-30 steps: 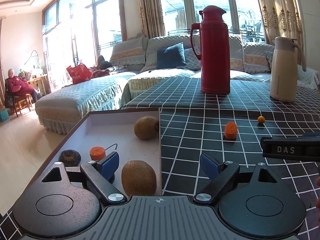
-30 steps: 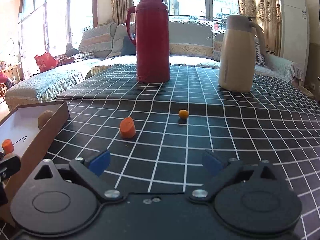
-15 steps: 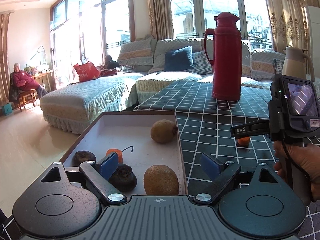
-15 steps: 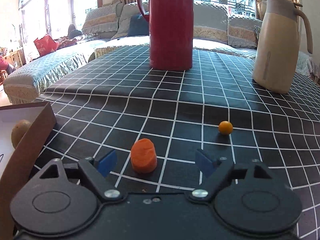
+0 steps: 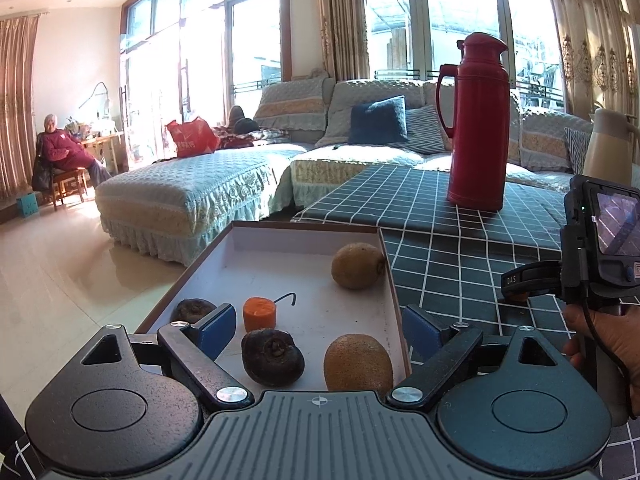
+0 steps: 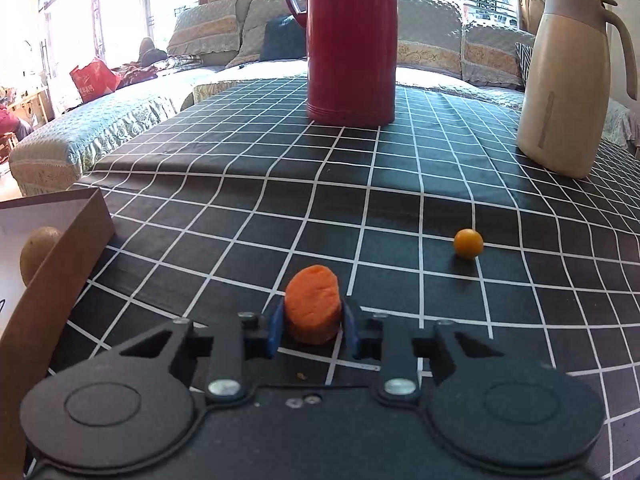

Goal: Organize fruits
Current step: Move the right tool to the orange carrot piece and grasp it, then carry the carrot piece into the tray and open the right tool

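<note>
Right gripper (image 6: 311, 330): jaws closing, blue pads against both sides of the orange carrot chunk (image 6: 313, 303), which rests on the black white-gridded tablecloth (image 6: 240, 216). Small round orange fruit (image 6: 467, 243): ahead and right of the fingers, well apart. Shallow brown cardboard tray with white floor (image 5: 280, 264): left of the fingers. Left gripper (image 5: 316, 330): jaws wide apart, holding nothing, over the tray. Between its fingers: dark wrinkled round fruit (image 5: 273, 357), brown fuzzy kiwi (image 5: 358, 362). Ahead: second kiwi (image 5: 357, 265), second orange carrot chunk (image 5: 259, 313).

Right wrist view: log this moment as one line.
right gripper: closing on carrot piece | left gripper: open over tray | small orange fruit: on table
</note>
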Demonstrator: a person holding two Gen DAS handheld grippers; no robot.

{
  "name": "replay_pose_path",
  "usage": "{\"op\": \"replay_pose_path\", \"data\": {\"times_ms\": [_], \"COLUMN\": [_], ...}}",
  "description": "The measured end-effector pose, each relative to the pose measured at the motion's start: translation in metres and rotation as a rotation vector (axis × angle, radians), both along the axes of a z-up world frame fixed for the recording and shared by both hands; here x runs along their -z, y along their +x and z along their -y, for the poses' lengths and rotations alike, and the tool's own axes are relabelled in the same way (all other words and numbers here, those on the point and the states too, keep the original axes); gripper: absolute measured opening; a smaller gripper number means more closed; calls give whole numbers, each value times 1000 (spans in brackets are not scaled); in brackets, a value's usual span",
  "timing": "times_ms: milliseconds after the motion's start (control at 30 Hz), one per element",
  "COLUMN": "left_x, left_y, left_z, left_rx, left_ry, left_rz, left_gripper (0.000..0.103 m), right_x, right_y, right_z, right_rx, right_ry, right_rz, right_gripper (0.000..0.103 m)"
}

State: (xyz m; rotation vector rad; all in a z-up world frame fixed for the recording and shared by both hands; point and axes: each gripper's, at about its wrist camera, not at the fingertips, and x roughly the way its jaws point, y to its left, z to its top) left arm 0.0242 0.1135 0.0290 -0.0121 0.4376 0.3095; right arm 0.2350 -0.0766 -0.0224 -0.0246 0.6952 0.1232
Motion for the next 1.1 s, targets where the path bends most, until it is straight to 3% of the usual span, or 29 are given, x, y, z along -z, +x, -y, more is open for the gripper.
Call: {"op": "replay_pose_path", "data": {"times_ms": [300,600,833,1100], "left_x": [0,-1,-1,4], "left_y": [-2,-12,-15,-14], "left_z": [-8,-27,-50,-67], "left_rx": [-31,-89,-137,-174], "left_ry": [0,14,-6,-20], "left_rz": [4,21,16,-2], "left_gripper": [90,90,90,90], "right_x": [-33,-69,-57,-41], "right_y": [-46,-91,-94,-79], "right_z": [-9,-81,-138,-160], "right_rx": [-106,-343,-434,-412], "right_ry": [66,131,109,90], "right_rz": [71,101,45,0], "right_gripper": [29,29,29,29]}}
